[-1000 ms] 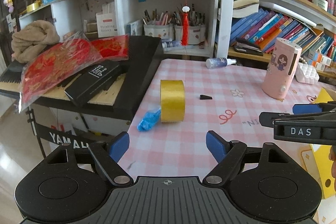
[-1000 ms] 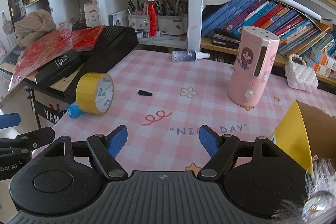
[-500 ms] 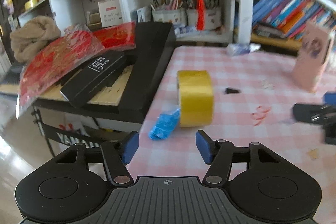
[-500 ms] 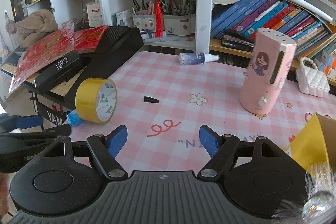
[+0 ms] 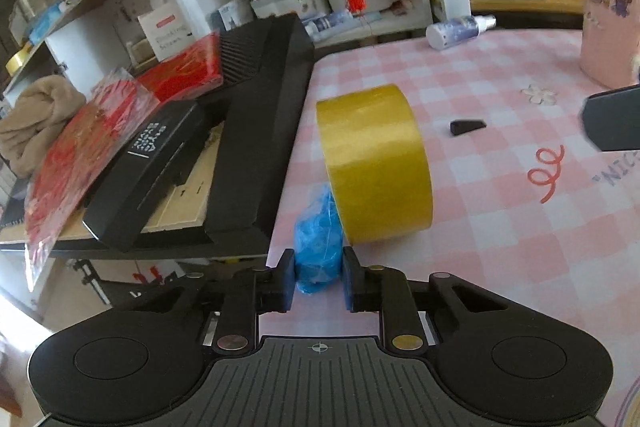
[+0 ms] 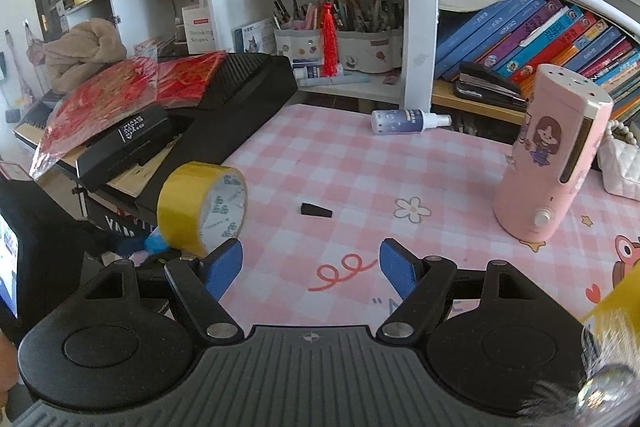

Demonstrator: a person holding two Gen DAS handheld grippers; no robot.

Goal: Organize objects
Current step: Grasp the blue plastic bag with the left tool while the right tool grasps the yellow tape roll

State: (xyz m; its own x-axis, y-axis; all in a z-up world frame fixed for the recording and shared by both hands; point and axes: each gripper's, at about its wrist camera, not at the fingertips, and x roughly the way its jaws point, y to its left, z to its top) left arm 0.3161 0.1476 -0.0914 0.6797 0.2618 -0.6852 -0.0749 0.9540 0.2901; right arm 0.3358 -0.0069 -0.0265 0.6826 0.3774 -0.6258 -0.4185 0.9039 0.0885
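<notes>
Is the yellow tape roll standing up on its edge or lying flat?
Standing on its edge. The yellow tape roll shows its round hole facing sideways, with the curved yellow band resting on the pink checked tablecloth.

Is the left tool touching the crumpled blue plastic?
Touching. The left wrist view shows the left tool with both pads pressed against the blue plastic.

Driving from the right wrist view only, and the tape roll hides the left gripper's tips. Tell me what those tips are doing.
Observer: The left gripper has just been closing, and its pads press on a crumpled blue plastic wad from both sides.
Operator: Report how that wad lies relative to the tape.
Observer: In the left wrist view it sits against the lower left of the yellow tape roll and appears to touch it. The roll stands on its rim.
</notes>
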